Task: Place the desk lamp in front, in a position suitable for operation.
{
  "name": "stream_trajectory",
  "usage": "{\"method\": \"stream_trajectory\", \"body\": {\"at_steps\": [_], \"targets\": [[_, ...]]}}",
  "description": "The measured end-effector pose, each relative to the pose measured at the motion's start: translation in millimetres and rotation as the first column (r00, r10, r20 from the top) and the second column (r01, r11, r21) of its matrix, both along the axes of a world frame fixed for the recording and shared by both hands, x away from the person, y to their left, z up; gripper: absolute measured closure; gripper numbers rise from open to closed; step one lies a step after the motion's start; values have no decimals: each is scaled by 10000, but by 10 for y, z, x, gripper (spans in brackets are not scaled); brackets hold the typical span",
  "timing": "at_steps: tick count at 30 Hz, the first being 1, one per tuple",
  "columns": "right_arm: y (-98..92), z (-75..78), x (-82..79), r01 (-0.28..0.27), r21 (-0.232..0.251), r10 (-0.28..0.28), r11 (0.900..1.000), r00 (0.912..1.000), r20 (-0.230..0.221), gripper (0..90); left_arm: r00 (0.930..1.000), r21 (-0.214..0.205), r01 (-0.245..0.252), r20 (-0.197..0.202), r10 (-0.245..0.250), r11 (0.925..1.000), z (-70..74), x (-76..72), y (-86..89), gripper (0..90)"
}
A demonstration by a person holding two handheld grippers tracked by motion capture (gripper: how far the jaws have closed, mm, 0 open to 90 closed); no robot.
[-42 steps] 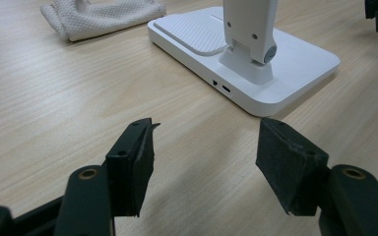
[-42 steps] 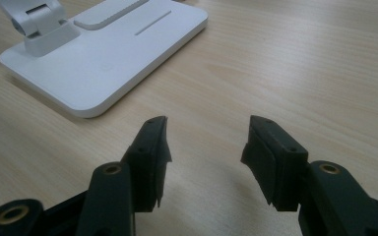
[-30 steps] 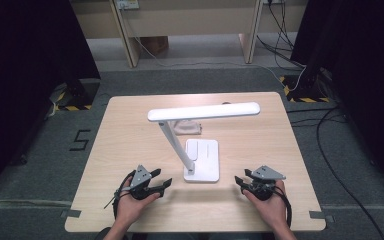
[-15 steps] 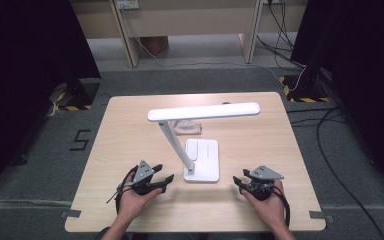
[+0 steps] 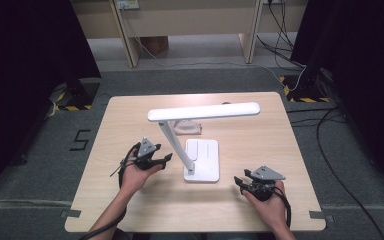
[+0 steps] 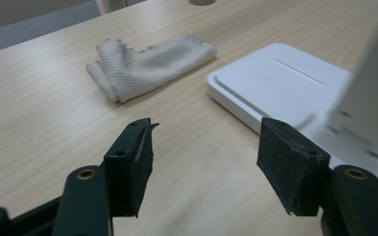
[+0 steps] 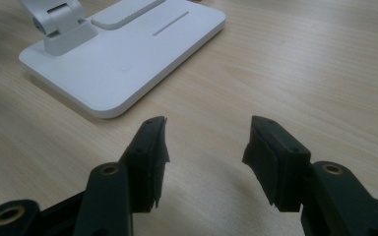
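High view: white plastic desk lamp [image 5: 200, 145], flat rectangular base, slanted stem, long bar head lying level, stands mid-table on the light wood-grain table [image 5: 130, 210]. Small crumpled white ribbed cloth [image 5: 186, 128] lies behind the stem, under the lamp head. Left gripper [image 5: 152, 159] sits just left of the stem, near it but apart, jaws spread, nothing between them. Right gripper [image 5: 244, 182] is near the front edge, right of the base, well apart from the lamp, jaws apart and empty. Grey carpet floor around the table, black-yellow hazard tape, a "5" marked on the floor at left, dark curtains both sides, pale wooden furniture legs and cables at the back.

Left gripper view: jaws wide, bare table between them. Lamp base [image 6: 275, 83] ahead to the right, stem blurred at the right edge. Cloth [image 6: 147, 66] ahead left, beside the base, not touching it.

Right gripper view: jaws open, nothing between the pads. Base [image 7: 128, 54] ahead left, stem hinge at its near corner.
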State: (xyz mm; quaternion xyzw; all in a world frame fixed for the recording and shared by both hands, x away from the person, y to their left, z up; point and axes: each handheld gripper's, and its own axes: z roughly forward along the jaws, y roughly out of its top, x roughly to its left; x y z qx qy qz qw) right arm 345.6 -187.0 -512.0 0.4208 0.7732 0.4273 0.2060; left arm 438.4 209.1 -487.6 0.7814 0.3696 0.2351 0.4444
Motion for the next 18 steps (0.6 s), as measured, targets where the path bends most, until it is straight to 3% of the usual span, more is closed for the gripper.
{"method": "stream_trajectory", "body": {"at_steps": [1,3,4,5,6,7,8,10,11,13,18], "targets": [[2,-1,4,44,39,-44,10000,10000,-16,490,10000,184,-80,-37,81,9998,15,145,10,377],[1,-2,14,36,44,-36,10000,10000,-60,490,9998,206,-173,-74,174,9996,22,283,9,376],[1,-2,19,24,33,-24,10000,10000,-75,490,9997,462,-220,-52,223,9987,27,390,9,374],[1,-4,27,4,19,-4,10000,10000,-75,491,9997,462,-220,-52,223,9987,27,390,9,371],[1,-4,27,4,19,-4,10000,10000,-75,491,9997,731,-244,-61,249,9970,30,475,7,371],[6,-4,34,-2,23,3,10000,9999,-100,491,9991,778,-317,-263,339,9965,20,643,-1,364],[8,-4,35,-10,15,10,10000,9999,-121,491,9991,778,-317,-263,339,9965,20,643,-1,361],[11,-4,40,-29,2,29,10000,9999,-153,490,9969,597,-417,-639,455,9973,-25,854,-21,354],[11,-4,40,-29,2,29,10000,9999,-153,490,9969,597,-417,-639,455,9973,-25,854,-21,351],[11,-5,45,-56,-11,56,10000,9999,-134,490,9938,343,-573,-933,603,9978,-74,1039,-41,345],[12,-4,43,-50,-16,50,10000,9999,-140,489,9939,318,-458,-990,487,9984,-105,1164,-127,333]]}}
